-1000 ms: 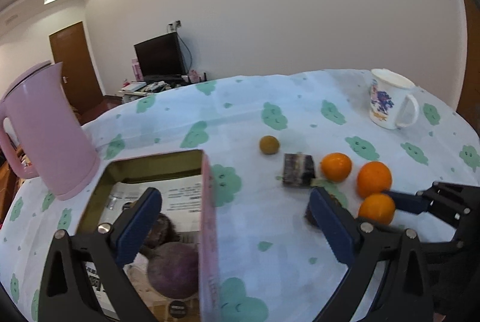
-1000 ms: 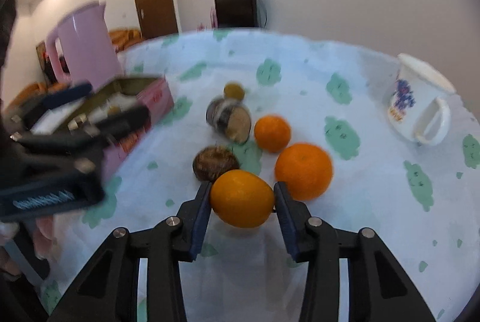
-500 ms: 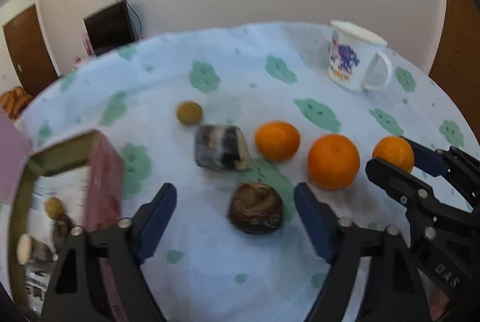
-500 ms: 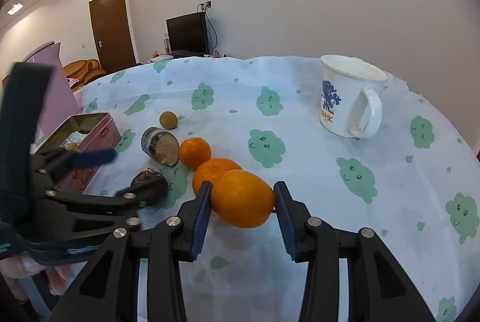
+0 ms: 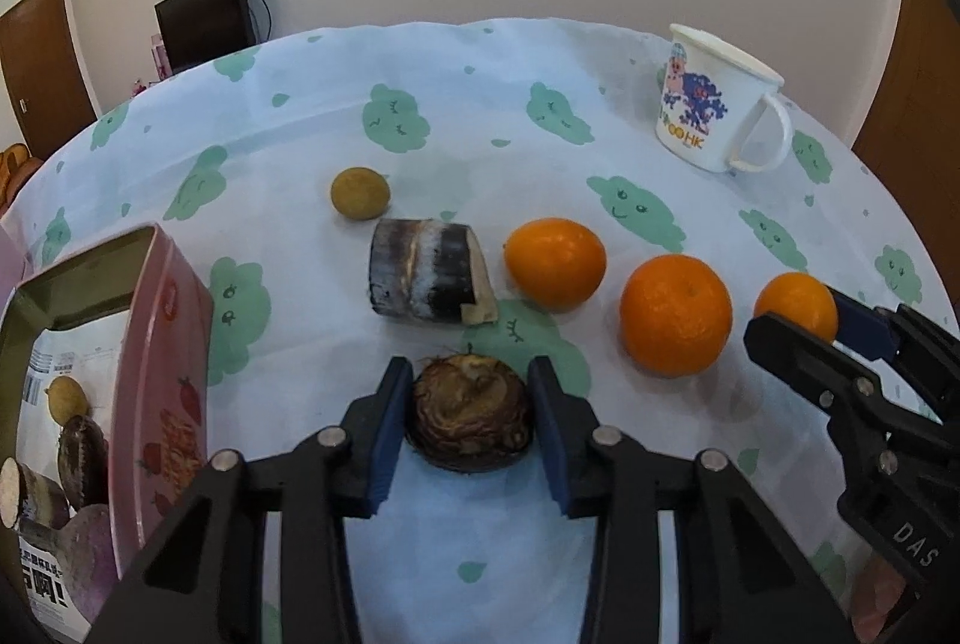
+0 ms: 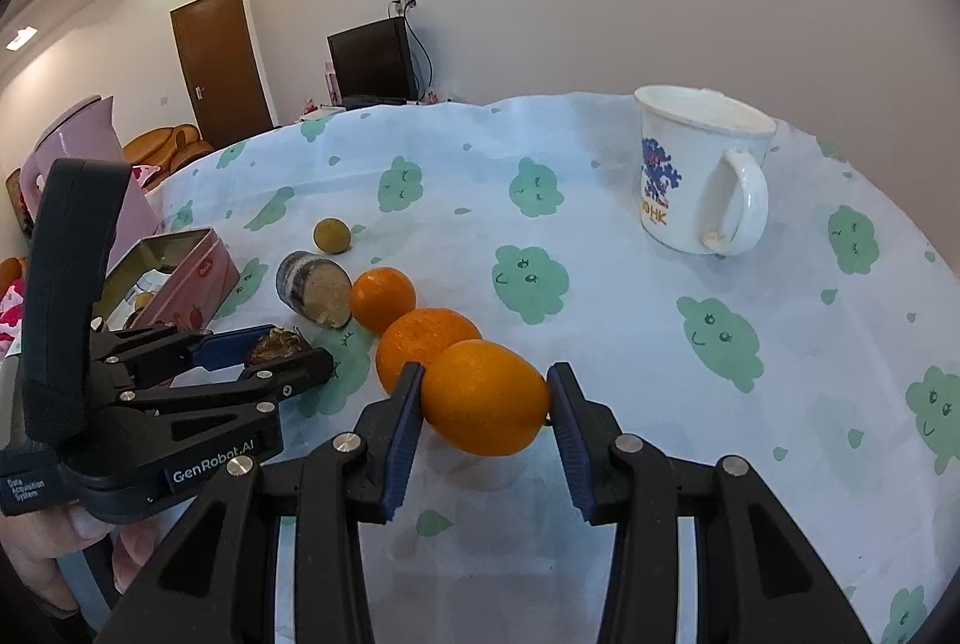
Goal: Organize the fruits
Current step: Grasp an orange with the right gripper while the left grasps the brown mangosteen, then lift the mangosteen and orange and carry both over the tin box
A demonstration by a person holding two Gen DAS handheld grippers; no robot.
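Note:
My left gripper [image 5: 471, 413] is closed around a brown round fruit [image 5: 471, 419] that rests on the tablecloth; the pads touch its sides. My right gripper [image 6: 483, 404] is shut on an orange [image 6: 485, 404] and holds it just above the cloth; it also shows in the left wrist view [image 5: 795, 305]. Two more oranges [image 5: 555, 263] [image 5: 675, 314], a dark cut piece [image 5: 429, 278] and a small yellow-green fruit [image 5: 360, 192] lie on the table. A pink tin [image 5: 162, 344] at left holds several fruits.
A white printed mug [image 5: 714, 104] stands at the back right, also in the right wrist view [image 6: 699, 170]. A pink kettle [image 6: 90, 152] stands behind the tin. The round table has a pale cloth [image 6: 750, 344] with green cloud prints.
My left gripper swung from over the tin to the brown fruit and closed around it. My right gripper lifted the orange and carried it a little to the right.

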